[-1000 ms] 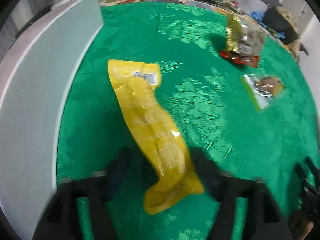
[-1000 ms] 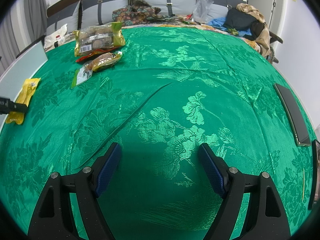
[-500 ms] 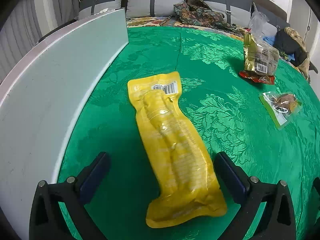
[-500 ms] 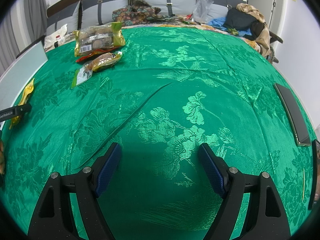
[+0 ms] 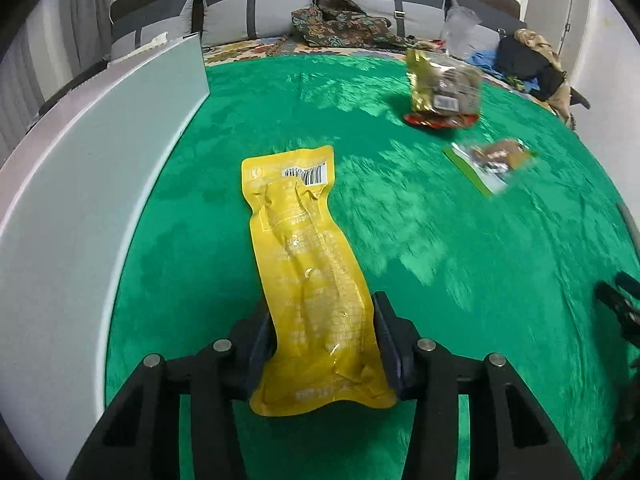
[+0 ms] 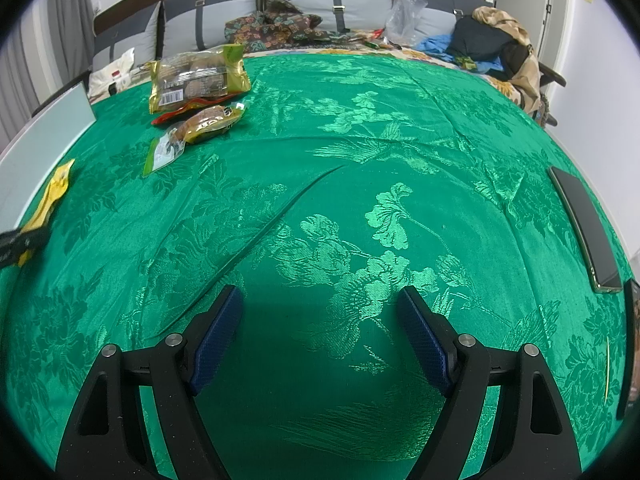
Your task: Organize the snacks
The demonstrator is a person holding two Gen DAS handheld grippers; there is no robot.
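Observation:
A long yellow snack pouch lies on the green cloth. My left gripper has its jaws closed in against both sides of the pouch's near end. The pouch also shows at the far left of the right wrist view. A gold snack bag on a red packet and a small clear-and-green packet lie farther off to the right; both also show in the right wrist view, the gold bag and the small packet. My right gripper is open and empty above the cloth.
A pale grey board stands along the left edge of the cloth. A dark phone lies at the right edge. Pillows, clothes and bags are piled at the back.
My left gripper was wide open around the yellow pouch half a second ago; now its jaws have closed in against the pouch's sides. The right gripper has not moved.

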